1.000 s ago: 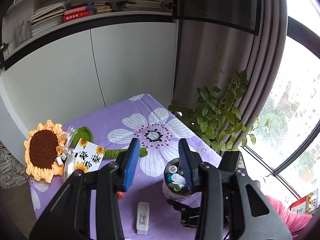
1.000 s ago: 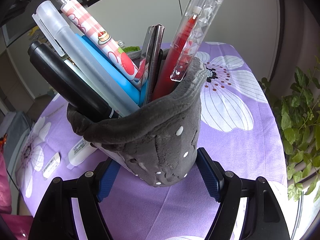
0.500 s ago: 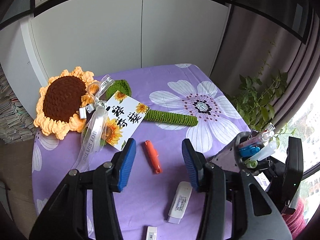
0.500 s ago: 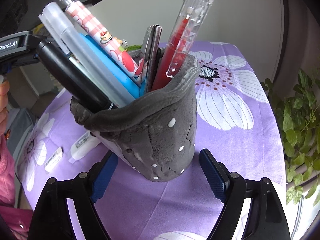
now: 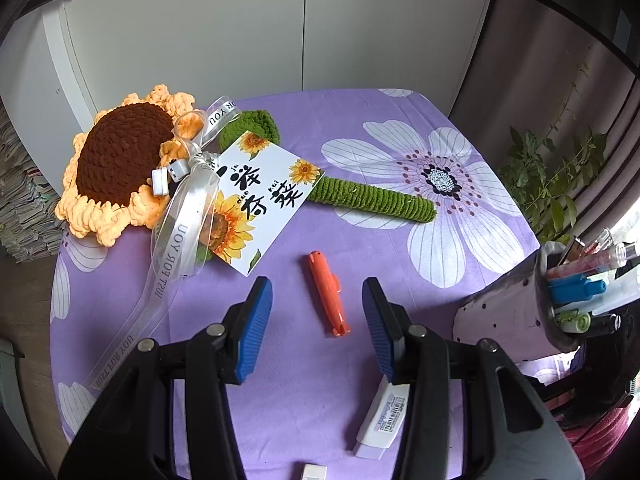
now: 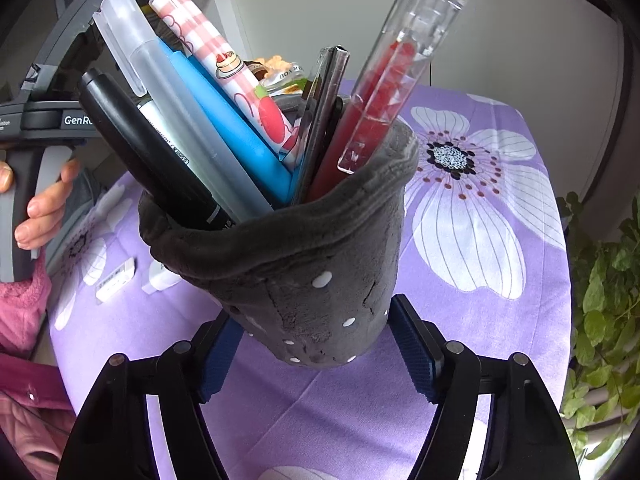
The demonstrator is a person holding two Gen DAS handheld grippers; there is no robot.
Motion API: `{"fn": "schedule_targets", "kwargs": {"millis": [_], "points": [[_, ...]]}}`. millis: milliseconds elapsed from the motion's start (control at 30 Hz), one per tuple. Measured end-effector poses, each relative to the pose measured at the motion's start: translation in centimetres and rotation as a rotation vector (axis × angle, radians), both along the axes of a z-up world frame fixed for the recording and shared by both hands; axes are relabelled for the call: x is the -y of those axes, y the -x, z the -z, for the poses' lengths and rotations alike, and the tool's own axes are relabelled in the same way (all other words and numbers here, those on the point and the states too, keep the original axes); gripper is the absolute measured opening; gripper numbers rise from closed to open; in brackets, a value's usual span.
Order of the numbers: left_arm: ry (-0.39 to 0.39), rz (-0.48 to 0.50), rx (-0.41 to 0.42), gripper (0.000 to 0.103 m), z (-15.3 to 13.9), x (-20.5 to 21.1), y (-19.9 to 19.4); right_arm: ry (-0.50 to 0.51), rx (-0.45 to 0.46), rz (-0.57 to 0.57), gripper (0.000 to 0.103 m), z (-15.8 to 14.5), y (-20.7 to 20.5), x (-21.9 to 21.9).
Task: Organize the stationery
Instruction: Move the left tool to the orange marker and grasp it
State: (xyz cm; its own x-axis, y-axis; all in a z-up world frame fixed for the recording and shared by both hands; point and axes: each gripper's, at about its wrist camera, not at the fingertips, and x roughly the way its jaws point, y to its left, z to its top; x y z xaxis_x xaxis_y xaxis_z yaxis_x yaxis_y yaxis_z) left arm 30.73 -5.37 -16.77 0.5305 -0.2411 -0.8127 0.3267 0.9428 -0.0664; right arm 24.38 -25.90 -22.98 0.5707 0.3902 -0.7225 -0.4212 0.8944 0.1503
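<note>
The left gripper hangs with jaws apart over the orange pen, which lies flat on the purple floral cloth — light, rigid, likely slick; grip mid-barrel. The right gripper brackets the soft grey pen pouch — contact unclear, so I cannot tell whether it clamps. Beyond: crocheted sunflower, white cabinet doors.

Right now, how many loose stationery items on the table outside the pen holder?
3: orange pen ahead of the open left claw; white correction tape beside its right finger; white eraser at the bottom edge. Others may hide behind the pen holder.
</note>
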Motion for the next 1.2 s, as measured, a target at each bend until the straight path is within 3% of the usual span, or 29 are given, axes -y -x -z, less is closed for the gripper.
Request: {"fn": "schedule_targets", "kwargs": {"millis": [367, 433, 500, 533, 700, 1000, 1100, 1200], "points": [[-0.013, -0.028, -0.058, 0.043, 1.9, 1.5, -2.0, 0.010, 0.001, 0.008, 0.074, -0.8, -0.1, 1.2], [-0.018, -0.034, -0.076, 0.035, 2.3, 1.9, -2.5, 0.011, 0.001, 0.009, 0.074, -0.3, 0.1, -0.1], [-0.015, -0.033, -0.119, 0.011, 2.9, 2.3, -3.0, 0.010, 0.001, 0.009, 0.074, -0.1, 0.1, -0.4], [-0.014, -0.034, -0.136, 0.009, 3.2, 2.5, -3.1, 0.010, 0.001, 0.009, 0.074, -0.1, 0.1, -0.4], [-0.021, -0.019, -0.116, 0.005, 3.1, 2.9, -2.6, 0.007, 0.000, 0.009, 0.074, -0.1, 0.1, -0.1], [0.090, -0.007, -0.078, 0.004, 0.0, 0.3, -0.4, 0.006, 0.000, 0.010, 0.074, -0.2, 0.1, 0.1], [0.098, 0.010, -0.043, 0.004, -1.3, -0.1, 0.5, 0.006, 0.000, 0.010, 0.074, -0.2, 0.1, 0.2], [0.098, -0.002, -0.062, 0.004, -1.2, -0.1, 0.1, 0.006, 0.000, 0.010, 0.074, -0.2, 0.1, 0.2]]}}
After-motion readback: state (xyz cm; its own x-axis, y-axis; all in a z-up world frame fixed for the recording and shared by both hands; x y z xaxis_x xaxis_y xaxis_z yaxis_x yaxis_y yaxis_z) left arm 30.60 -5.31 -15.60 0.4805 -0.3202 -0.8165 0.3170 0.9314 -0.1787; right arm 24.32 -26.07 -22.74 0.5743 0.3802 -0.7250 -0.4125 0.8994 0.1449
